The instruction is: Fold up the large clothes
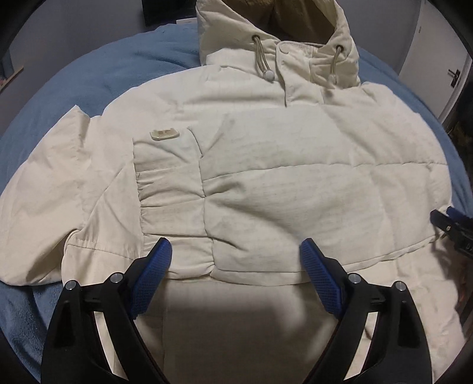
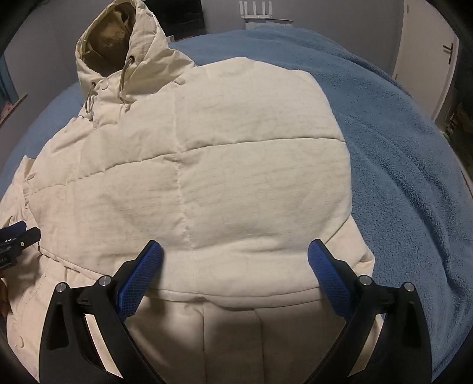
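Observation:
A cream quilted hooded jacket (image 1: 266, 165) lies front up on a blue blanket (image 1: 97, 73), its sleeves folded across the chest. The hood (image 1: 278, 26) stands at the far end with two drawcords. My left gripper (image 1: 236, 248) hovers open over the folded edge near the hem, nothing between its blue pads. The same jacket (image 2: 236, 177) fills the right wrist view. My right gripper (image 2: 235, 249) stands open over the folded right side, with nothing held. The tip of the right gripper (image 1: 452, 224) shows at the left view's right edge, and the left gripper's tip (image 2: 14, 233) at the right view's left edge.
The blue blanket (image 2: 399, 147) spreads wide to the right of the jacket. Grey walls rise behind the bed, with a white door (image 2: 428, 56) at the far right and a dark object (image 1: 165, 10) at the back.

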Action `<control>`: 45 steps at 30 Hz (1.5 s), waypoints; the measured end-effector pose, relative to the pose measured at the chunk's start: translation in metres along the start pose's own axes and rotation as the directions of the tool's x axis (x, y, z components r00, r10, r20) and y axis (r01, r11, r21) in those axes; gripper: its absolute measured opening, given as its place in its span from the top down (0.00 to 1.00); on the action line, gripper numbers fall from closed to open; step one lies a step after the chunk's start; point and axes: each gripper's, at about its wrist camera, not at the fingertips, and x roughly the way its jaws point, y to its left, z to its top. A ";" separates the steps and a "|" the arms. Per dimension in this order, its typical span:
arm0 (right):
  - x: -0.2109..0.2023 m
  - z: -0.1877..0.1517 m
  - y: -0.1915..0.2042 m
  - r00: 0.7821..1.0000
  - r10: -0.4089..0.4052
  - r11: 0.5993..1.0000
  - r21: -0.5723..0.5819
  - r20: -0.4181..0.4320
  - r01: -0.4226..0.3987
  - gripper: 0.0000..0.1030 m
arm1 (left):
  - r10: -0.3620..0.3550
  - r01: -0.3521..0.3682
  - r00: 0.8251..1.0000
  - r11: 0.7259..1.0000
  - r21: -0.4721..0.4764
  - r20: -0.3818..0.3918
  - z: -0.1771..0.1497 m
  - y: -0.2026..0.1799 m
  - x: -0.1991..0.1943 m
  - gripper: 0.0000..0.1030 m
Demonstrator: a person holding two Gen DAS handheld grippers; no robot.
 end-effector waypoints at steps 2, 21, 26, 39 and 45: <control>0.001 -0.001 0.002 1.000 -0.010 1.000 -0.007 0.000 0.010 0.07 | 0.012 -0.012 1.000 1.000 0.009 -0.005 -0.001 -0.002 0.002 0.15; -0.085 -0.001 0.033 0.958 0.075 0.996 -0.063 0.277 -0.060 0.07 | 0.022 0.008 0.984 0.986 -0.167 0.175 0.011 0.035 -0.092 0.06; -0.115 -0.006 0.069 0.919 0.197 0.977 -0.143 0.342 -0.156 0.07 | 0.083 -0.032 0.973 0.973 -0.230 0.216 0.022 0.085 -0.131 0.06; -0.081 -0.013 0.077 0.958 0.215 0.975 -0.087 0.192 -0.202 0.07 | 0.321 -0.274 0.947 0.775 -0.569 -0.018 -0.031 0.260 -0.123 0.06; -0.076 -0.015 0.075 0.968 0.187 0.982 -0.061 0.168 -0.179 0.07 | 0.235 -0.195 0.971 0.701 -0.686 -0.037 -0.051 0.295 -0.100 0.07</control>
